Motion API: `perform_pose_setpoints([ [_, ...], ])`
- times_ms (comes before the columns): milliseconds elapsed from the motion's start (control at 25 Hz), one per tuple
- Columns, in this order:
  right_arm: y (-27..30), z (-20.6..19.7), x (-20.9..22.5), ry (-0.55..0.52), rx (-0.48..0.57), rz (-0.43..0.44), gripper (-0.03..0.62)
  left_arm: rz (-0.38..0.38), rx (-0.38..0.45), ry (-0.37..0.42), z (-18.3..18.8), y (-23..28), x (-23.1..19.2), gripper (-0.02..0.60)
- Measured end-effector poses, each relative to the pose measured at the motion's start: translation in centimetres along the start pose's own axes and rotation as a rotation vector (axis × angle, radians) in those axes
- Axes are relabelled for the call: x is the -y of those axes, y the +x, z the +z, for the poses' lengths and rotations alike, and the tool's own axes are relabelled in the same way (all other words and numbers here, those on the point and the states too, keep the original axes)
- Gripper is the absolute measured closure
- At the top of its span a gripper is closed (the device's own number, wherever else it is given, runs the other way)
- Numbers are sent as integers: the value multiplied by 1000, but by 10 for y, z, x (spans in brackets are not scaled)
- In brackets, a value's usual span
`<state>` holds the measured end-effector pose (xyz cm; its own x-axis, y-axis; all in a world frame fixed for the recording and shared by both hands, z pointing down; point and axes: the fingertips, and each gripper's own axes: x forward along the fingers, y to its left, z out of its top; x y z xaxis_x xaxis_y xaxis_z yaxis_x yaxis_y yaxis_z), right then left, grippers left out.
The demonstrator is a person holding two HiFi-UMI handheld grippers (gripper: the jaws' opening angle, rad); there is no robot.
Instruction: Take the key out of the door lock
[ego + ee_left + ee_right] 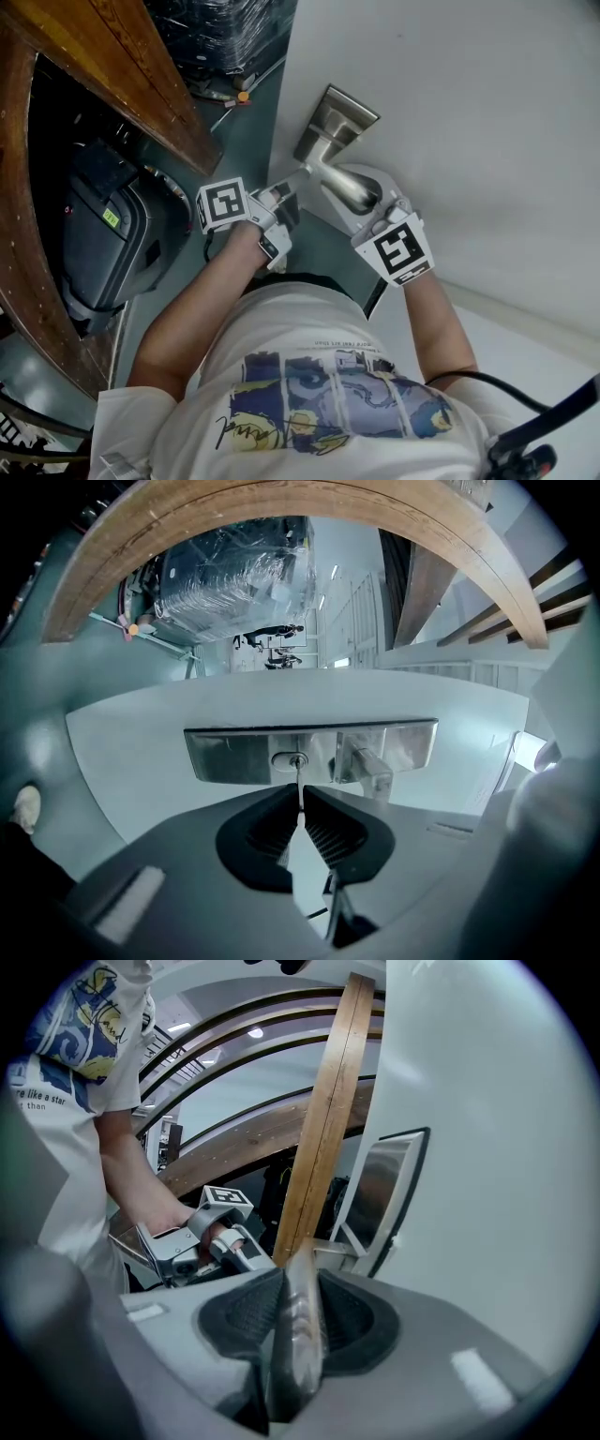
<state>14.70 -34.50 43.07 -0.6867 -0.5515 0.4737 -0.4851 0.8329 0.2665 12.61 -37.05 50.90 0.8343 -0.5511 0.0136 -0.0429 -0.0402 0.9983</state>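
A wooden beam [122, 66] runs far left of the lock plate [336, 122], with a dark bag [112, 234] on the floor below it. In the left gripper view a wooden arch [281, 503] curves over the plate [225, 757].

The left gripper [284, 199] is just left of the plate and below it, level with the door's [487, 112] face, and its marker cube [225, 203] sits on the side away from the plate. In its own view the left gripper [301, 808] has its jaws drawn together, the tips pinching the key [299, 778]. The key's thin blade runs from the jaw tips straight into the keyhole [292, 759], which is in the plate just left of the handle's [372, 769] root. So the key is in the lock.

The handle [352, 187] sticks out from the plate's lower part. The right gripper [375, 211] is at its free end, below and right of the plate, cube [401, 248] facing up. In its own view the right gripper [295, 1283] is clamped on the handle [292, 1354], which fills the gap between the two dark pads and runs on toward the plate [380, 1194]. Left of the plate in that view are the arch [323, 1119] and the left gripper [202, 1241] in the person's hand.
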Motion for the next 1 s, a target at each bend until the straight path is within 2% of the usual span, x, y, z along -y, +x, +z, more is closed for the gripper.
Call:
perform_pose_setpoints([
  [280, -2, -2, 4, 11, -10, -14, 479, -3, -57, -10, -16, -23, 8, 558],
  [400, -1, -3, 5, 15, -16, -23, 479, 6, -63, 14, -19, -37, 7, 558],
  [600, -2, -5, 6, 7, -36, -56, 476, 11, -77, 40, -23, -62, 15, 558],
  [720, -7, -9, 8, 21, -63, -93, 462, 0, -85, 23, -28, -77, 24, 558],
  [760, -10, -11, 9, 31, -68, -110, 459, 1, -91, 32, -28, -82, 26, 558],
  [880, -21, -13, 11, 58, -73, -175, 443, 19, -111, 127, -25, -100, 27, 558],
  [1000, -26, -15, 14, 0, -120, -179, 430, 20, -122, 136, -25, -118, 33, 558],
])
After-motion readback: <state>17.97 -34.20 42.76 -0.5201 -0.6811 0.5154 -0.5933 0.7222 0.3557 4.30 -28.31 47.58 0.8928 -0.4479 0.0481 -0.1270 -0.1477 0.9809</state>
